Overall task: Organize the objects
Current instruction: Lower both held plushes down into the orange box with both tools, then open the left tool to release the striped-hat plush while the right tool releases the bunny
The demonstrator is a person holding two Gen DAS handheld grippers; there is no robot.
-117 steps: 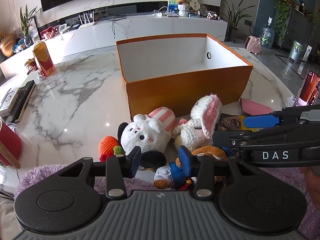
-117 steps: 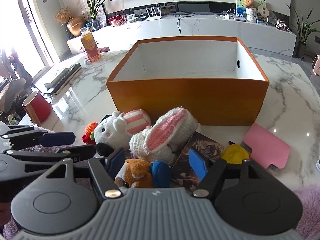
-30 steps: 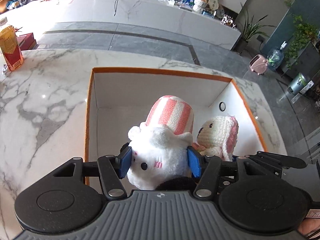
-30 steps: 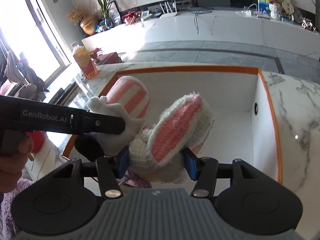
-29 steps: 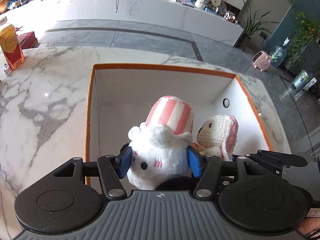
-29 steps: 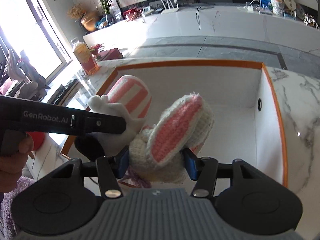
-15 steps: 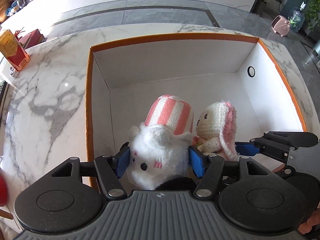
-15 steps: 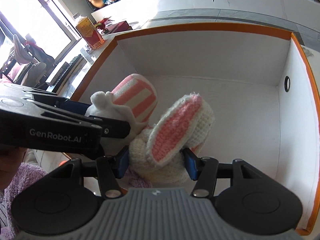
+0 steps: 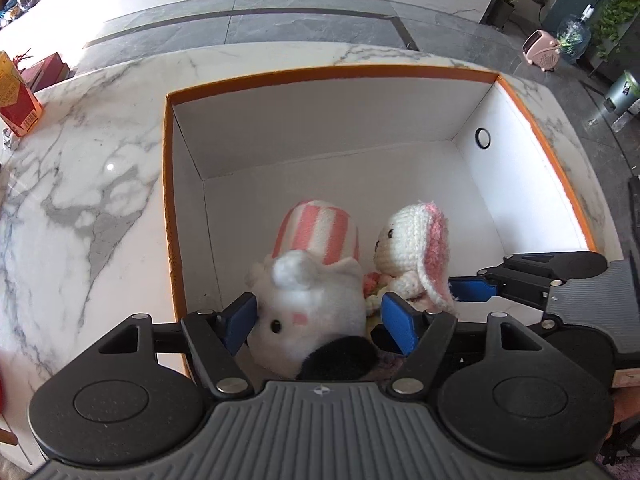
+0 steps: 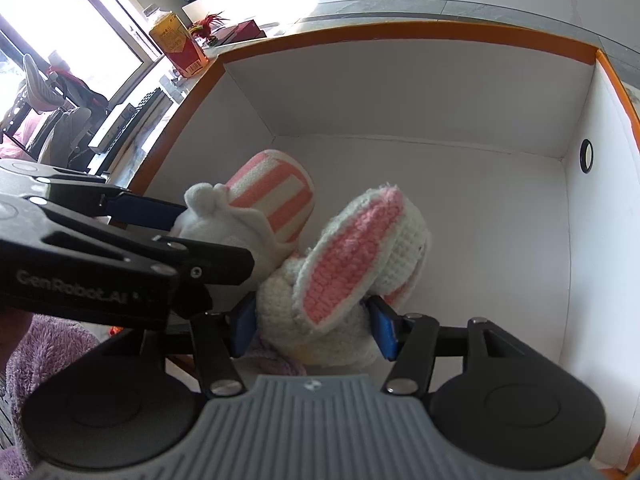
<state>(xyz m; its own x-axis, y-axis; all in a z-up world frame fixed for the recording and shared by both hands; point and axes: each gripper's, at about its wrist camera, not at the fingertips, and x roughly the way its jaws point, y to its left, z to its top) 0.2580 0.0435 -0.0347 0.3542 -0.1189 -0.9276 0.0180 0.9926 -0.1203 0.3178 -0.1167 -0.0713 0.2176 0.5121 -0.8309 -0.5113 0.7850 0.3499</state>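
Observation:
An orange box [image 9: 320,70] with a white inside stands on the marble table [image 9: 80,160]. Low in its near left part, my left gripper [image 9: 318,322] points steeply down around a white plush with a pink-striped hat [image 9: 308,296]. Its jaws are opening, and a gap shows between the right pad and the plush. Just to the right, my right gripper [image 10: 312,330] is shut on a crochet rabbit with pink ears [image 10: 352,248], both blue pads pressed into its body. The two toys touch each other. The box floor under them is hidden.
The box's [image 10: 400,34] far and right parts hold nothing, and a round hole [image 9: 483,136] marks the right wall. A red and yellow carton [image 9: 14,96] stands on the table at the left. Purple fluffy cloth [image 10: 40,352] lies at the near edge.
Both grippers have tipped downward and sunk deeper into the box with their toys. The left jaws have widened, and the right pad has come off the white plush.

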